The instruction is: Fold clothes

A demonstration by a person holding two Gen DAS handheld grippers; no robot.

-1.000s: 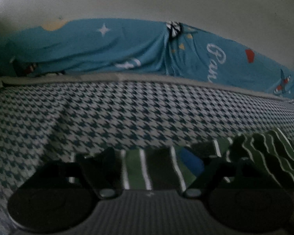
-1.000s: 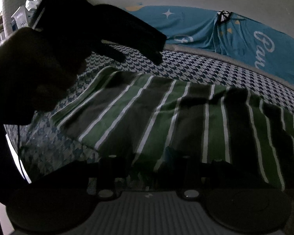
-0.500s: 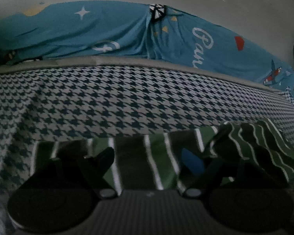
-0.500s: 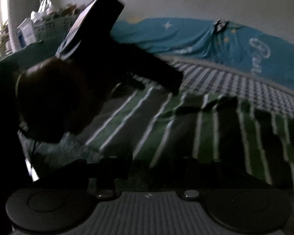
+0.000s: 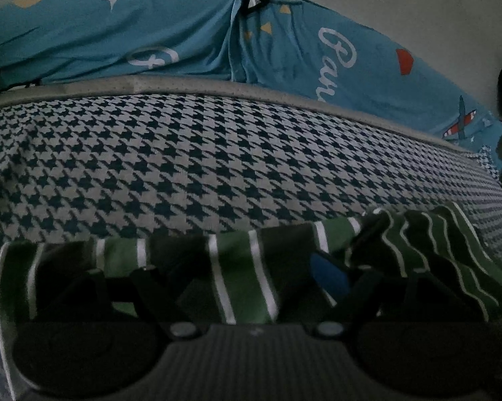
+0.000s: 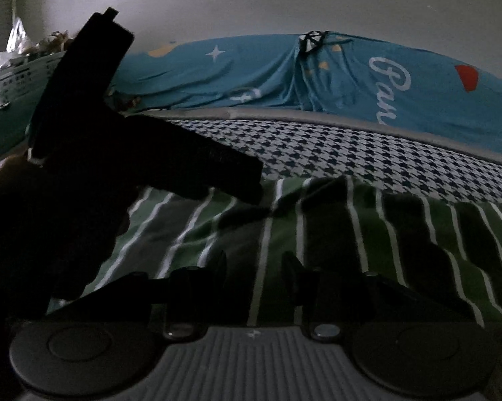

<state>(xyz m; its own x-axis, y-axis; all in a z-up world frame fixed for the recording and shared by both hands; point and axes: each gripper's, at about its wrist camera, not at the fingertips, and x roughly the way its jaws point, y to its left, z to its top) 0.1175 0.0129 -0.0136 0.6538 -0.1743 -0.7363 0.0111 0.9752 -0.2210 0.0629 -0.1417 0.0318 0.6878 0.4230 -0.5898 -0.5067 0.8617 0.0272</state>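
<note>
Moved since a second ago: left gripper (image 5: 247, 277) has tipped lower and come in over the striped shirt (image 5: 240, 267); far more green stripe fills its lower view than before, and the blue quilt (image 5: 170, 33) sits higher in the frame. From the right wrist view, the left gripper's dark body (image 6: 170, 163) has swung from high at the left to low across the shirt.
Left gripper state: jaws spread wide, nothing pinched; cloth lies between and under the fingers, whether touching cannot be told in this dim light.
Right gripper state: right gripper (image 6: 254, 267) has its jaws set narrow with a clear gap; striped cloth shows through the gap, and no grip on it can be made out.
Shirt's place: flat on the houndstooth bedcover (image 5: 217, 153), near edge of the bed, with a bunched sleeve (image 5: 431, 244) rumpled at the right of the left wrist view.
Long axis: stripes run away from both grippers, toward the quilt; the garment stretches crosswise, left to right.
Deciding relation: shirt's far hem lies straight ahead of the left gripper, just beyond its fingertips.
Nearer hand: left, judged best placed for the far edge; right hovers over the near middle.
</note>
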